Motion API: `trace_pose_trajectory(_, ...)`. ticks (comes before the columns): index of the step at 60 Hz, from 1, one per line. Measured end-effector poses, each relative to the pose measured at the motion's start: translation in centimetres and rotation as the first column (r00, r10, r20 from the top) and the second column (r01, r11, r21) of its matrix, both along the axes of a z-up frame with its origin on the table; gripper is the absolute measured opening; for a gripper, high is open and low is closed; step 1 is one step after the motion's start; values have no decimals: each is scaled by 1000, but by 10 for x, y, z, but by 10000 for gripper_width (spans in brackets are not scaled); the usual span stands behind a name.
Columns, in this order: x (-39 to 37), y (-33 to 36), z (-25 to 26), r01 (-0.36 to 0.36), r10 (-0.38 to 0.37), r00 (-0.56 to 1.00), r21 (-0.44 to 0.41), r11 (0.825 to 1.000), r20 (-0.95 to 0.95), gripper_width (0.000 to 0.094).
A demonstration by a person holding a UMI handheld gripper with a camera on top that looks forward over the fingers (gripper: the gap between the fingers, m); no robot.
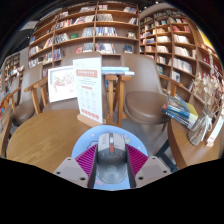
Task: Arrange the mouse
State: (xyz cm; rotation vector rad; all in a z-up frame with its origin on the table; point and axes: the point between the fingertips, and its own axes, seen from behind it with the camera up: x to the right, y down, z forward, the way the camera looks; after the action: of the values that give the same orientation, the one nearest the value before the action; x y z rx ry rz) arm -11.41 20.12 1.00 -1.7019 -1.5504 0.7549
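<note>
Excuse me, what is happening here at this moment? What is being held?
A person's hand-held gripper holds a grey computer mouse between its two pink-padded fingers, which press on its sides. It is held above a round wooden table. Beyond it stands an upright display sign, with wooden chairs around and bookshelves filling the back of the room. Some books lie on another table at one side.

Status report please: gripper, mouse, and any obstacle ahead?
Gripper shut on mouse, pink pads at both its sides. Mouse held above round blue pad on wooden table. Sign stand beyond the fingers, nothing closer in the way.
</note>
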Motion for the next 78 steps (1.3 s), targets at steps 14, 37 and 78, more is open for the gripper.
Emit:
trace_pose_trajectory(14, 2, 5, -17, 12, -12, 1000, -27, 1000, 19, 729)
trace_pose_trajectory(37, 132, -26, 86, 95, -95, 994, -6, 995, -56, 857)
trace_pose_trajectory(78, 396, -118, 108, 55, -46, 993, 80, 995, -108, 853)
